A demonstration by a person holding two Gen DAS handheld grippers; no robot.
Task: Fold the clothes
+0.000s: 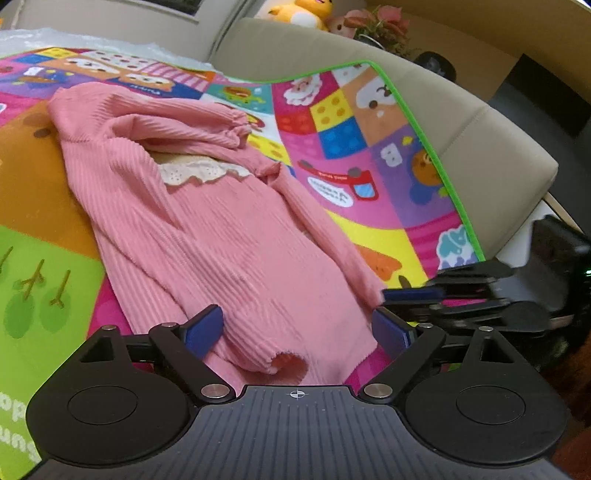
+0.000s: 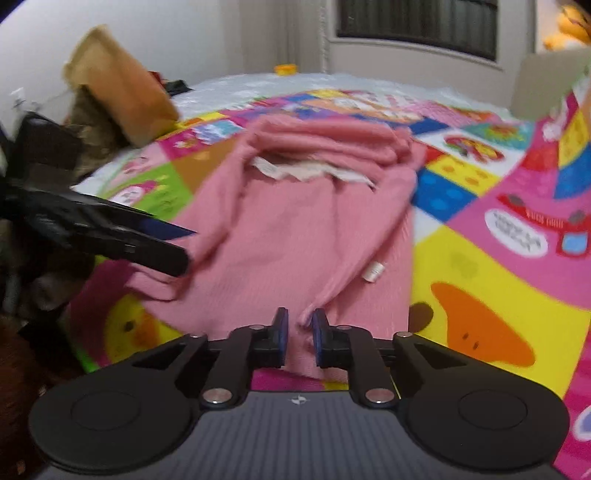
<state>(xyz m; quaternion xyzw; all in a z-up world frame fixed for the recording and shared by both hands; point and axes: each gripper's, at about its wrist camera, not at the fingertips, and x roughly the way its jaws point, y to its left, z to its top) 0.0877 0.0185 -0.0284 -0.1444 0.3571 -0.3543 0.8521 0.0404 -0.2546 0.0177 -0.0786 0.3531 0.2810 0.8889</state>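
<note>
the left gripper [image 1: 297, 330], black with blue pads, sits low at the near hem of the one pink ribbed knit top [image 1: 236, 236], its jaws spread wide with the rolled hem lying between them, not pinched. the right gripper [image 2: 298, 328] comes in from the garment's other side; its blue pads are drawn close with a narrow gap, and a strip of the pink fabric runs between them, though blur makes it impossible to say whether they actually clamp it. in the left wrist view the right gripper shows side-on at the top's edge.

the top lies spread on a bright cartoon-printed play mat [image 1: 369, 177] with a green edge, its upper part bunched and a white lace collar [image 1: 199, 173] showing. the mat covers a beige cushioned surface [image 1: 461, 122]. behind are a yellow plush toy [image 1: 299, 11], pink flowers [image 1: 380, 22], a tan cushion [image 2: 122, 85] and a dark window [image 2: 417, 22].

two grippers, one garment, one mat.
</note>
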